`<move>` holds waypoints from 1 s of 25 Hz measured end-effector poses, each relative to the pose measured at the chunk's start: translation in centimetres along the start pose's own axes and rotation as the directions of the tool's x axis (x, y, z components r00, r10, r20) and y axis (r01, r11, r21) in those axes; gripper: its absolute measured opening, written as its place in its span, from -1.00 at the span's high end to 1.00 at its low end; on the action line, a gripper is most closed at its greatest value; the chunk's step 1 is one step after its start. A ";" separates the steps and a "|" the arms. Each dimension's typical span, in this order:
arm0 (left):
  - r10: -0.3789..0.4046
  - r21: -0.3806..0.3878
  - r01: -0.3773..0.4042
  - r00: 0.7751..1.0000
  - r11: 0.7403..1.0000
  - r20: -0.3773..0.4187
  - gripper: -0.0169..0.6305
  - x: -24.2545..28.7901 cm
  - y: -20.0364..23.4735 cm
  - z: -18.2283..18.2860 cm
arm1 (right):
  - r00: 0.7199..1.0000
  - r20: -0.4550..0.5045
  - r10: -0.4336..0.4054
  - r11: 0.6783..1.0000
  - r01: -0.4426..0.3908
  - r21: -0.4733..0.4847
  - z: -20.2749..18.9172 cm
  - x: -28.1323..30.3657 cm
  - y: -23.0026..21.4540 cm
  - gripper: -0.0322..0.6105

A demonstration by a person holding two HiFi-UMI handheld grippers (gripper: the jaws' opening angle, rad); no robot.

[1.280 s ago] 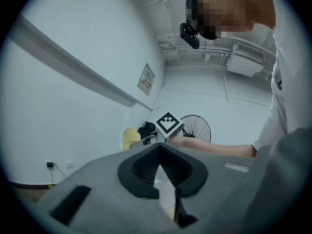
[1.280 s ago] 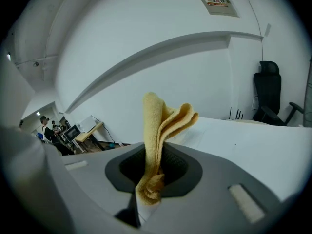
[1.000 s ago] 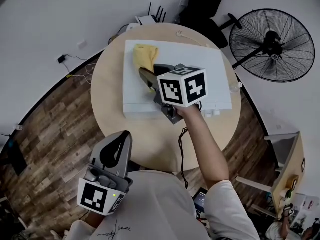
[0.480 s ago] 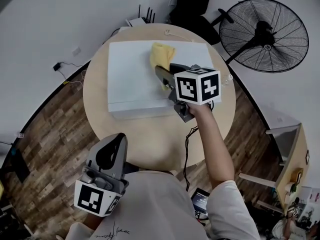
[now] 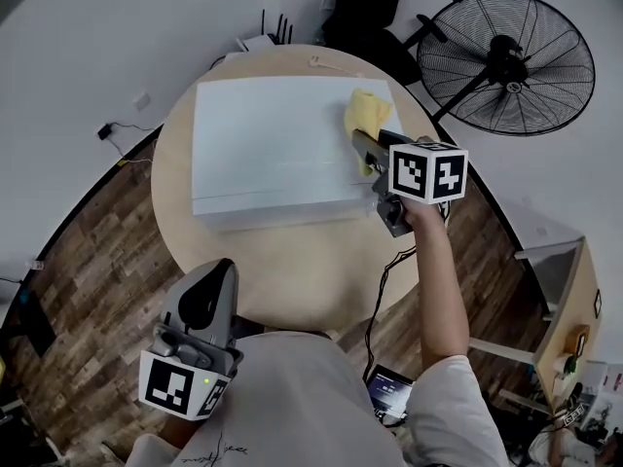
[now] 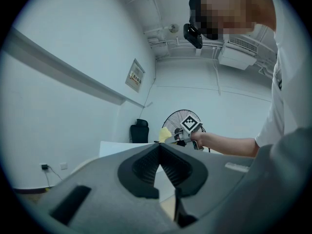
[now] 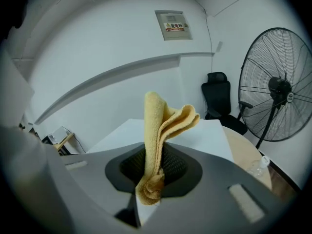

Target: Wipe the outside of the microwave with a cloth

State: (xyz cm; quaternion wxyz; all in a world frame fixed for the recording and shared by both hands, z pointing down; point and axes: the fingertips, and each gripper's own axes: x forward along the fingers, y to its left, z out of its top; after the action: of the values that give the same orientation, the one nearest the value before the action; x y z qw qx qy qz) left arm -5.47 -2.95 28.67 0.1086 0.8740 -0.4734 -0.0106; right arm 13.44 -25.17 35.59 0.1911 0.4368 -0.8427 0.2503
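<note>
One cloth (image 5: 368,115) | slid rightward across microwave (image 5: 263,154) top | right gripper (image 5: 362,147) clamped

We see a round wooden table (image 5: 292,270) on a plank floor (image 5: 88,251), a big black pedestal fan (image 5: 506,63) beside it, a black office chair (image 7: 218,99) beyond, a white router (image 5: 261,40) just past its far edge and a wall sign (image 7: 175,25).

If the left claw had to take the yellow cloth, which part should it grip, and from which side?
Probably the loose folded end of the cloth that sticks out past the right claw. Come from the far side, over the microwave, because the right claw is shut on the near end.
</note>
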 end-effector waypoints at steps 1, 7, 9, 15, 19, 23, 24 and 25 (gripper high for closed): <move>-0.003 0.003 0.003 1.000 1.000 -0.002 0.97 0.2 -0.2 0.0 | 1.000 -0.004 -0.017 1.000 0.017 0.000 -0.3 -0.5 -0.9 0.69; -0.017 0.006 0.017 1.000 1.000 -0.018 0.97 1.5 -1.4 -0.3 | 0.992 -0.038 -0.117 0.993 0.117 -0.012 -1.9 -2.6 -5.8 0.69; -0.019 0.004 0.019 1.000 1.000 -0.023 0.97 1.8 -1.6 -0.4 | 0.987 -0.054 -0.151 0.988 0.149 -0.029 -2.7 -3.0 -7.1 0.69; -0.005 0.002 0.005 1.000 1.000 -0.027 0.97 2.4 -1.5 -0.6 | 0.965 -0.097 -0.244 0.967 0.233 -0.107 -4.5 -3.9 -10.0 0.69; -0.011 0.016 0.011 0.999 1.000 -0.038 0.97 2.7 -1.9 -0.8 | 0.960 -0.120 -0.252 0.962 0.236 -0.135 -5.6 -3.6 -10.3 0.69; -0.017 0.004 0.017 0.999 1.000 -0.045 0.97 2.8 -2.3 -1.2 | 0.962 -0.130 -0.239 0.966 0.222 -0.129 -6.0 -3.2 -9.9 0.69; -0.018 0.003 0.018 0.999 1.000 -0.046 0.97 2.8 -2.3 -1.3 | 0.964 -0.132 -0.232 0.968 0.217 -0.123 -6.1 -3.1 -9.7 0.69; -0.019 0.004 0.019 0.999 1.000 -0.048 0.97 2.9 -2.3 -1.3 | 0.965 -0.133 -0.228 0.970 0.213 -0.117 -6.1 -3.0 -9.6 0.69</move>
State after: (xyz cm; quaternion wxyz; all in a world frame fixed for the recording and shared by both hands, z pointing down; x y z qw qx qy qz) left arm -1.83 -3.89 29.73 0.1180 0.8787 -0.4624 0.0102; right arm 23.68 -24.38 41.31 0.3008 0.4980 -0.7843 0.2153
